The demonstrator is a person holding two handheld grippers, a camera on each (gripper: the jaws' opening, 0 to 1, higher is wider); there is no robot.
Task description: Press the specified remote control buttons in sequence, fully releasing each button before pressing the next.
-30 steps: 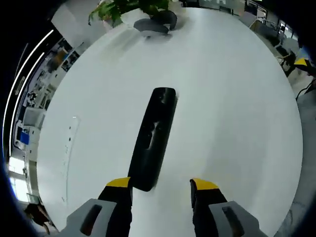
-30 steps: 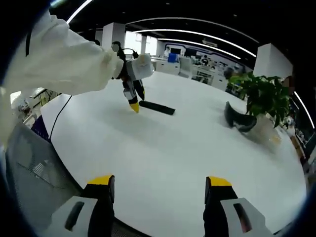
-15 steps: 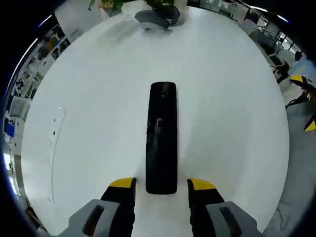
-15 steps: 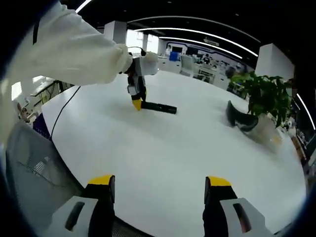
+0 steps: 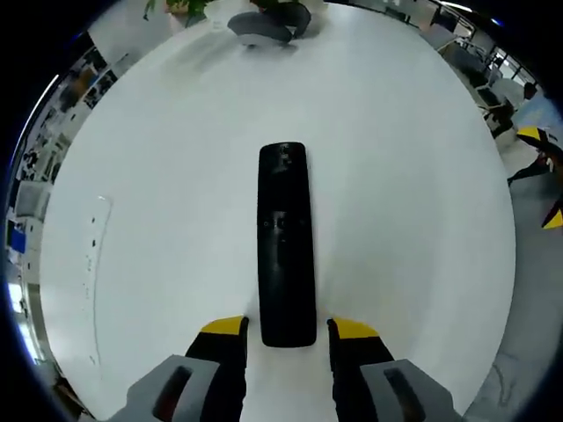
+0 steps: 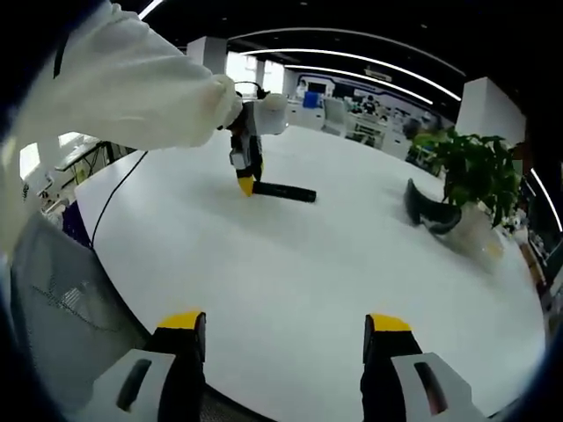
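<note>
Black remote control (image 5: 286, 244), long and slim, lies flat on the white surface (image 5: 413, 193) in the left gripper view, running straight away from the camera. Its near end sits between the yellow-tipped jaws of the left gripper (image 5: 288, 327), which stands released, one jaw on each side of that end and just beside it; whether either jaw touches the remote cannot be told. Small buttons show faintly along the remote's upper face. At the far edge of the surface rests a dark curved object (image 5: 264, 25), with green leaves of a potted plant (image 5: 180, 7) beside it.

Right gripper view: the right gripper (image 6: 281, 327) hangs spread and empty above the near part of the surface (image 6: 290, 264), well apart from the remote (image 6: 283, 192). Across the surface, a person's arm in a white sleeve (image 6: 123, 88) reaches in from the left, angled downward, holding the left gripper (image 6: 247, 185) with its yellow tips pointed down at one end of the remote. To the right stand the potted plant (image 6: 471, 171) and the dark curved object (image 6: 429, 214) just beside it.
</note>
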